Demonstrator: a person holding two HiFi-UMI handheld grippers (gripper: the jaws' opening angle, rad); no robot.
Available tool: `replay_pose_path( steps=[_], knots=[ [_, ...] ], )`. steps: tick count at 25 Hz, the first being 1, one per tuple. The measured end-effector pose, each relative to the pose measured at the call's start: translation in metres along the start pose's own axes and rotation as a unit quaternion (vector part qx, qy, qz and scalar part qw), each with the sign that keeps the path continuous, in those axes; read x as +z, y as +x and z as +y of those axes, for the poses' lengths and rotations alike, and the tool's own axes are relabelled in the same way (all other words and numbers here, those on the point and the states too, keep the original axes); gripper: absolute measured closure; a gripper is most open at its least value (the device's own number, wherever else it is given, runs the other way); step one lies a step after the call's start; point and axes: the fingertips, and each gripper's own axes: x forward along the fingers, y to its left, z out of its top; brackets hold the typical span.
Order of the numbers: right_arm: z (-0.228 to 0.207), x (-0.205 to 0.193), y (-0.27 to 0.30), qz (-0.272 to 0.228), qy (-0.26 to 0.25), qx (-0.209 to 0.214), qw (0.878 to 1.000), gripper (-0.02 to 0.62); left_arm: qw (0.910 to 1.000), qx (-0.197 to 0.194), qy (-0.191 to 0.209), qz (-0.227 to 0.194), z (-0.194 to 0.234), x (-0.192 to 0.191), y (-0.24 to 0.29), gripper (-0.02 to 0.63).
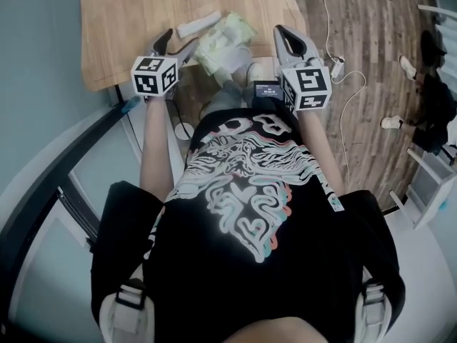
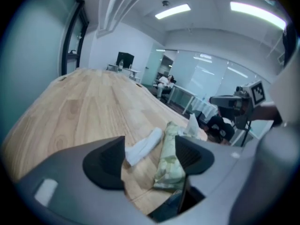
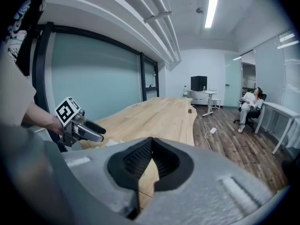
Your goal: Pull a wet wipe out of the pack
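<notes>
Listing, head view: pack on counter, white wipe just beside it, left claw near pack, right claw apart. Left gripper view: jaws wide, pack between, ungripped. Right gripper view: jaws together, empty. Judged: pull done; next, withdraw both
</notes>
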Motion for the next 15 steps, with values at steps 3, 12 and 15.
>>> replay_pose_path(
  steps=[3,12,15],
  knots=[
    [-0.009,0.008,-0.008,-0.011,0.011,0.002,1.000,0.595,0.9991,0.014,0.006,-0.040,-0.009,0.019,-0.011,0.304],
    [-0.004,0.048,-0.027,-0.078,-0.016,0.054,0.995,0.595,0.9871,0.060,0.071,-0.130,-0.050,0.065,-0.046,0.617],
    [-0.001,0.058,-0.031,-0.100,-0.032,0.061,0.993,0.597,0.9832,0.078,0.073,-0.148,-0.060,0.076,-0.053,0.617]
  ],
)
